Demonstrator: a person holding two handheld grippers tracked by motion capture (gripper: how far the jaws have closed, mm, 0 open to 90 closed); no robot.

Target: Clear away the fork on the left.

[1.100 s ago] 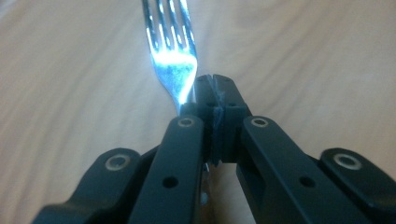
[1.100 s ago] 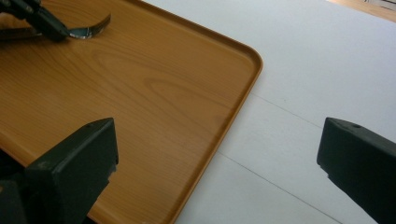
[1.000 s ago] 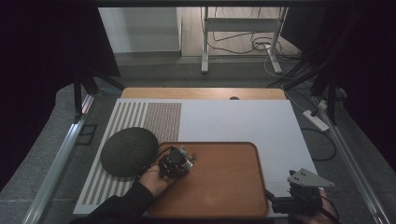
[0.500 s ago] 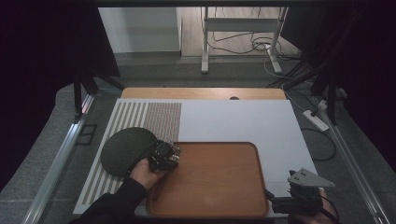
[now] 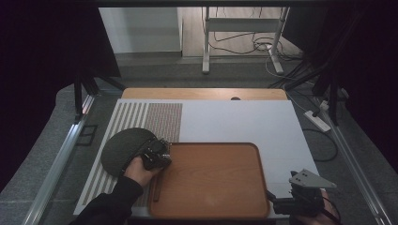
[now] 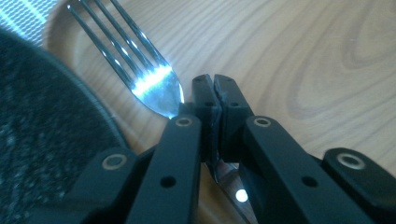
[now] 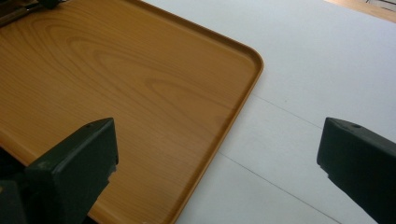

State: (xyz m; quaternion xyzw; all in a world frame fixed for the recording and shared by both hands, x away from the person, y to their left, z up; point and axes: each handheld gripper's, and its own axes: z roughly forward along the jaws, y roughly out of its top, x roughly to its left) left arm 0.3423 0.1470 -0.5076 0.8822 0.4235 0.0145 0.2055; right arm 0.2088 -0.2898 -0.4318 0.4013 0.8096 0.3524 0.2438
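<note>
My left gripper (image 5: 157, 154) sits at the left edge of the wooden tray (image 5: 220, 187), right beside a dark round plate (image 5: 123, 151). In the left gripper view its jaws (image 6: 215, 88) are pressed together on the neck of a metal fork (image 6: 154, 84). The tines point ahead and to the left, over the tray's rim (image 6: 303, 70) next to the speckled dark plate (image 6: 42, 130). My right gripper (image 5: 304, 193) rests off the tray's near right corner. Its jaws (image 7: 217, 144) stand wide apart with nothing between them, over the tray's corner (image 7: 140, 93) and the white mat (image 7: 303, 93).
A white mat (image 5: 234, 122) with a striped and dotted patch (image 5: 150, 119) at its left covers the table. Metal rails (image 5: 61, 159) run along both sides. Cables and a stand (image 5: 244, 28) lie on the floor beyond the far edge.
My left hand has carried the fork leftward, from over the tray's left part to its left edge beside the dark plate. The right gripper has stayed put.
</note>
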